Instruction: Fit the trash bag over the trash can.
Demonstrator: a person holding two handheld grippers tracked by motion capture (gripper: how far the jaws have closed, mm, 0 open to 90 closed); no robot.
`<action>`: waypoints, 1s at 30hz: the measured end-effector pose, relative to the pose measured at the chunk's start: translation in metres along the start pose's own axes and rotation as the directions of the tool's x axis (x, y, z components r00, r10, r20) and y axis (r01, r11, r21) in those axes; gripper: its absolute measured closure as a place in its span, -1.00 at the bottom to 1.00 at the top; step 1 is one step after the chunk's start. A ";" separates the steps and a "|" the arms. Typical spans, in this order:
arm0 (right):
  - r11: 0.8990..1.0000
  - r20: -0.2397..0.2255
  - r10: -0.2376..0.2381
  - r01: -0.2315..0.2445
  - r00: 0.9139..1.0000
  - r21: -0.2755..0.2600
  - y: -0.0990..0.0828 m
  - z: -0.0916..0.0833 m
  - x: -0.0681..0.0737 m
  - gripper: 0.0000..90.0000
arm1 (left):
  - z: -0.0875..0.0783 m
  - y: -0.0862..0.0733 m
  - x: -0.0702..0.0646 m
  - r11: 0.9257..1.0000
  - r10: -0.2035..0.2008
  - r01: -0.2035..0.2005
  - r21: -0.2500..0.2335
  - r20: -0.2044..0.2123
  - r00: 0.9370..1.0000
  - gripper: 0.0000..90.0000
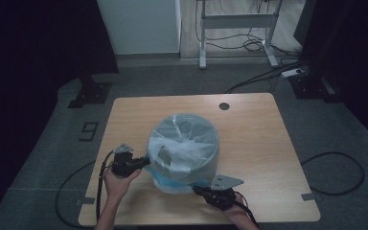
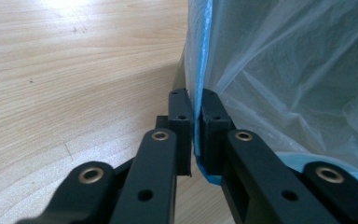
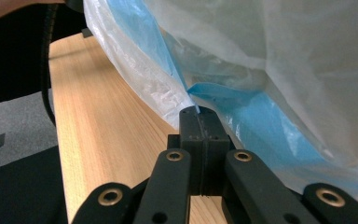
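Wooden table point(image 1: 249, 143), bin point(image 1: 184, 143) near its front edge, already lined. Bag point(image 1: 172, 184) hem is clamped by left gripper point(image 1: 143, 162) and right gripper point(image 1: 199, 190), both pinched shut; skirt not yet pulled down.

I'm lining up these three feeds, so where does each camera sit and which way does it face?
High view: above the person's side, looking forward and down on the light wooden table; forearms and both claws show.
Left gripper view: rides the left claw, facing the translucent blue-edged plastic bag it pinches.
Right gripper view: rides the right claw, shut on the bag's blue hem.
All three views share the bag and table.
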State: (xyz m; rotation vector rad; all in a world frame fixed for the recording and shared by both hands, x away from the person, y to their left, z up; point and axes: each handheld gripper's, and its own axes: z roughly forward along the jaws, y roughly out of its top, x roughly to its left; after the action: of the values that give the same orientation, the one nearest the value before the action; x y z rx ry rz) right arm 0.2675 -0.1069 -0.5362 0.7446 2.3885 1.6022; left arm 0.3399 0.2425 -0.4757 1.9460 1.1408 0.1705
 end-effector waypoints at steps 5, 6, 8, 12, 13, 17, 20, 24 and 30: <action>0.998 -0.003 -0.004 0.004 1.000 -0.059 -0.001 -0.008 0.002 0.45 | -0.016 -0.003 -0.001 0.998 0.045 -0.046 -0.048 -0.023 0.999 0.17; 0.997 0.009 -0.013 0.014 1.000 -0.075 0.000 -0.011 0.005 0.31 | -0.021 -0.004 -0.002 0.996 0.059 -0.061 -0.059 -0.036 0.998 -0.03; 0.993 0.007 -0.020 0.021 1.000 -0.113 0.003 -0.019 0.008 0.14 | -0.030 -0.006 -0.002 0.994 0.076 -0.080 -0.071 -0.057 0.996 -0.29; 0.984 0.024 0.000 0.005 1.000 -0.180 0.007 -0.034 0.008 -0.04 | -0.049 -0.011 0.000 0.989 0.104 -0.110 -0.103 -0.057 0.993 -0.50; 0.981 0.030 0.009 -0.003 0.999 -0.192 0.007 -0.038 0.007 -0.06 | -0.053 -0.012 0.000 0.987 0.109 -0.115 -0.115 -0.052 0.993 -0.52; 0.973 0.047 0.047 -0.035 0.998 -0.227 0.007 -0.052 0.000 -0.16 | -0.066 -0.014 0.002 0.979 0.143 -0.144 -0.147 -0.017 0.990 -0.57; 0.970 0.059 0.071 -0.055 0.996 -0.237 0.005 -0.060 -0.005 -0.17 | -0.073 -0.016 0.001 0.972 0.158 -0.153 -0.176 0.013 0.987 -0.68; 0.971 0.073 0.078 -0.059 0.994 -0.233 0.003 -0.064 -0.009 -0.17 | -0.076 -0.016 -0.003 0.966 0.174 -0.164 -0.201 0.030 0.984 -0.76; 0.973 0.088 0.087 -0.065 0.992 -0.222 0.000 -0.070 -0.011 -0.17 | -0.079 -0.005 -0.011 0.961 0.196 -0.184 -0.207 0.037 0.980 -0.78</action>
State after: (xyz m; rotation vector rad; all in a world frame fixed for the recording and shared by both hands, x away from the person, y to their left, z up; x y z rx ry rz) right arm 0.2492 -0.1693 -0.5092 0.8578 2.0962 1.7788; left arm 0.2912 0.2828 -0.4266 1.8637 0.8627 0.3192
